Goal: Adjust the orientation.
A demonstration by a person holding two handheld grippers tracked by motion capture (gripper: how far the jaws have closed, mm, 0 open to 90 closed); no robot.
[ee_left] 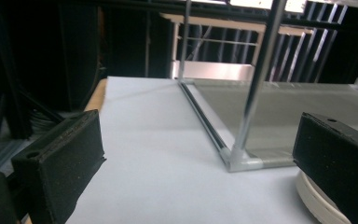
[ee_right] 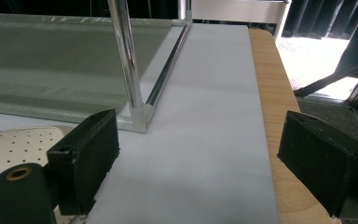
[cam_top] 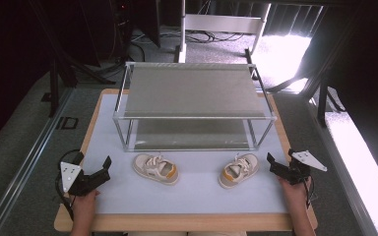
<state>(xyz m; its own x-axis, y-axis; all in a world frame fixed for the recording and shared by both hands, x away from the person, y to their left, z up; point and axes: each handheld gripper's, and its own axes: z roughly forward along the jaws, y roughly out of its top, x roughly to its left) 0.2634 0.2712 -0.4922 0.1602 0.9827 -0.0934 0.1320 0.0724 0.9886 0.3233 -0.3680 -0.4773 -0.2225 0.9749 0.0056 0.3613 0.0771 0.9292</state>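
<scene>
Two small beige child's shoes lie on the white mat in front of a two-tier metal rack [cam_top: 192, 91]. The left shoe [cam_top: 155, 168] has an orange heel patch; the right shoe [cam_top: 239, 170] points toward the rack. My left gripper [cam_top: 92, 161] rests at the table's left, apart from the left shoe, jaws open and empty. My right gripper [cam_top: 280, 157] sits just right of the right shoe, open too. In the left gripper view the gripper [ee_left: 200, 140] faces the rack's corner post [ee_left: 242, 161], a shoe sole [ee_left: 317, 200] behind its right jaw. The right gripper [ee_right: 205, 144] shows a perforated shoe [ee_right: 18, 144] beside its left jaw.
The rack's lower shelf [cam_top: 192, 135] and top shelf are bare. The white mat [cam_top: 192, 194] covers a wooden table whose edge [ee_right: 270, 93] runs along the right. Dark stands and cables surround the table on the floor behind.
</scene>
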